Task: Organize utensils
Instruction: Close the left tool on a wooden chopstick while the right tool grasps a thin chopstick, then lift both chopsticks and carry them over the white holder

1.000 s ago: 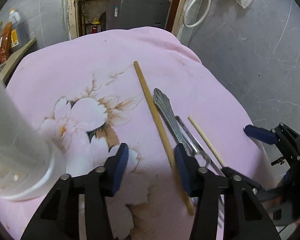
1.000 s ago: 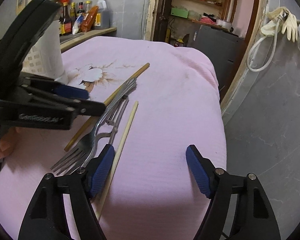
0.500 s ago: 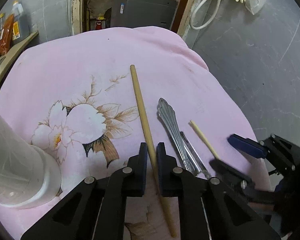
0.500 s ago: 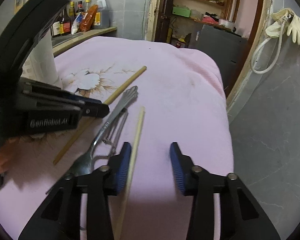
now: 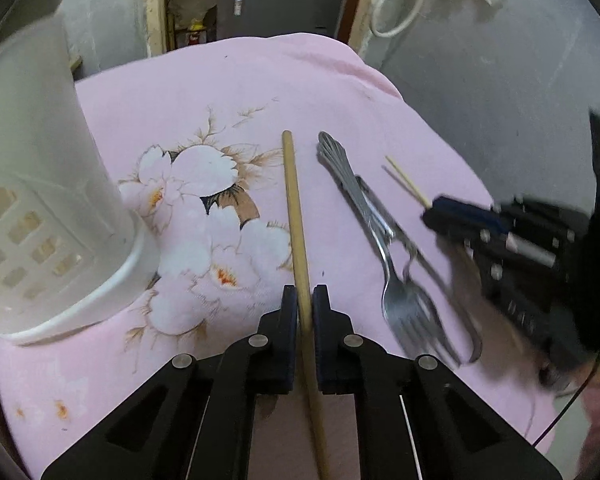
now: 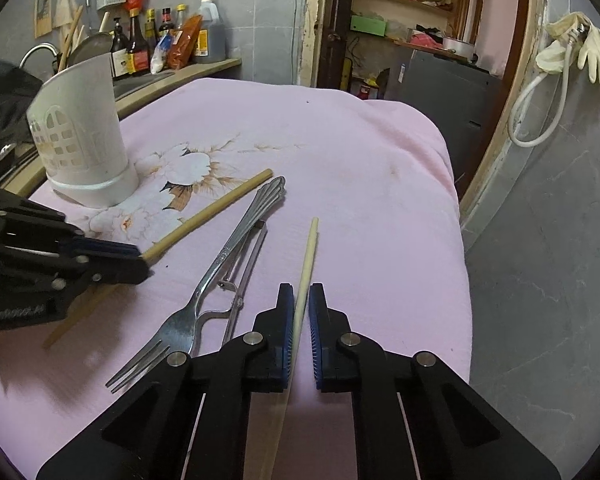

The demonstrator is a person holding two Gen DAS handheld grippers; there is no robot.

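Observation:
My left gripper (image 5: pixel 304 295) is shut on a thick wooden chopstick (image 5: pixel 293 200), which also shows in the right wrist view (image 6: pixel 216 212). My right gripper (image 6: pixel 300 300) is shut on a thin pale chopstick (image 6: pixel 309 248), whose tip shows in the left wrist view (image 5: pixel 404 179). A metal fork (image 6: pixel 216 264) and a metal peeler (image 6: pixel 244 276) lie between the two chopsticks on the pink cloth (image 6: pixel 360 184). A white slotted utensil holder (image 6: pixel 80 140) stands upright at the left, and it fills the left of the left wrist view (image 5: pixel 48 200).
The pink flowered cloth drops off at its right and far edges toward a grey floor (image 6: pixel 540 280). A counter with bottles (image 6: pixel 168 40) stands behind the holder. A doorway with shelves (image 6: pixel 400 40) is at the back.
Both grippers have closed: the left on the thick chopstick, the right on the thin one. The left gripper has moved nearer the holder, and the right chopstick's tip looks raised.

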